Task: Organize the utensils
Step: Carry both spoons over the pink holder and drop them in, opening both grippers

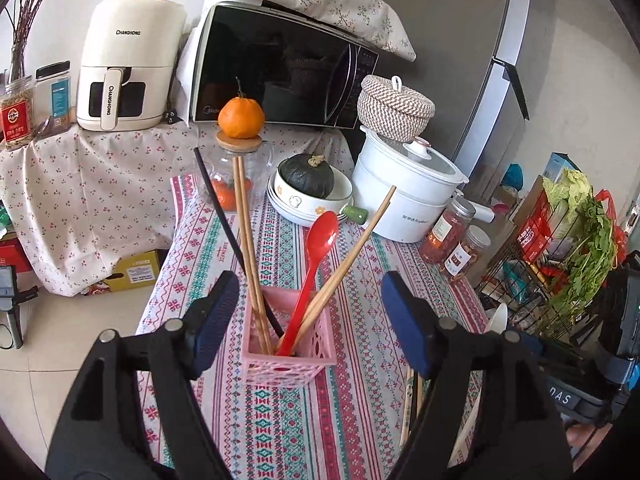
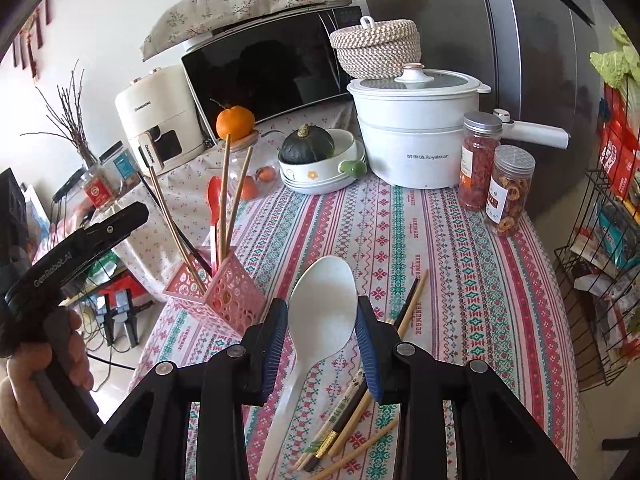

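My left gripper [image 1: 310, 316] and right gripper [image 2: 322, 338] were matte black, with silver pivot screws, ribbed blue pads [image 2: 276, 350], and white "GenRobot.AI" lettering on the handle.

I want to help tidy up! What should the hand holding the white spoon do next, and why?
Probably carry the white spoon left to the pink basket and drop it in. The right gripper has it between its fingers, and the red spoon already stands in that basket. The left gripper is open and holds nothing.
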### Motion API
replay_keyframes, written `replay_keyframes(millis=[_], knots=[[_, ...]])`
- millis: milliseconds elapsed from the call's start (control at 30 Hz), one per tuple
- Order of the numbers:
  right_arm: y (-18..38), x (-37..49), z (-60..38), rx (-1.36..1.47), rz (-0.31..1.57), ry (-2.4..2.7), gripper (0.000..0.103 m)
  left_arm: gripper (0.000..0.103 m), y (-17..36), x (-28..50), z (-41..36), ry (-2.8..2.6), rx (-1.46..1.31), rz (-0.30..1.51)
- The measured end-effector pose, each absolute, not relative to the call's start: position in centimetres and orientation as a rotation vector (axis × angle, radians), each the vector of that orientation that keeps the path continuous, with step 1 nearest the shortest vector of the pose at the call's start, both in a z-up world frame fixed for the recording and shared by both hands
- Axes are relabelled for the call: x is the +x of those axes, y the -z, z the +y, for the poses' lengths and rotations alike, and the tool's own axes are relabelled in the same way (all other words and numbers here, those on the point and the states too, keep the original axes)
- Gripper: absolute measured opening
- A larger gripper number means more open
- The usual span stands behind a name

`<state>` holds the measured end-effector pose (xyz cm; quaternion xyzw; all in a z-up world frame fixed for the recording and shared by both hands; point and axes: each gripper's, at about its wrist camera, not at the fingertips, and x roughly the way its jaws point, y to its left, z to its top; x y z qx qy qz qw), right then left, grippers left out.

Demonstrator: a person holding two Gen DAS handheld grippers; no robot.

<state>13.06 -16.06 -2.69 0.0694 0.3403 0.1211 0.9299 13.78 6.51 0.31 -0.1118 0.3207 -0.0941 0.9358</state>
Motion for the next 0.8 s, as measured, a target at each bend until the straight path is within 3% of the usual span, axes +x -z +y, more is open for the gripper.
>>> replay_keyframes(millis=[233, 500, 800], knots=[[-0.9, 12.0, -12.3, 0.083, 0.508, -0.228, 0.035, 0.093, 2.5, 11.4, 9.0, 0.120, -0.203, 0.852], [-2.3, 14.0, -7.1, 0.078, 0.352, -0.159, 0.035, 0.093, 7.0, 11.2, 10.9, 0.115, -0.171, 1.015], [-1.0, 16.9, -3.3, 0.039, 0.264, -0.043, 0.035, 0.093, 7.1, 10.9, 12.5, 0.144, -0.219, 1.052]])
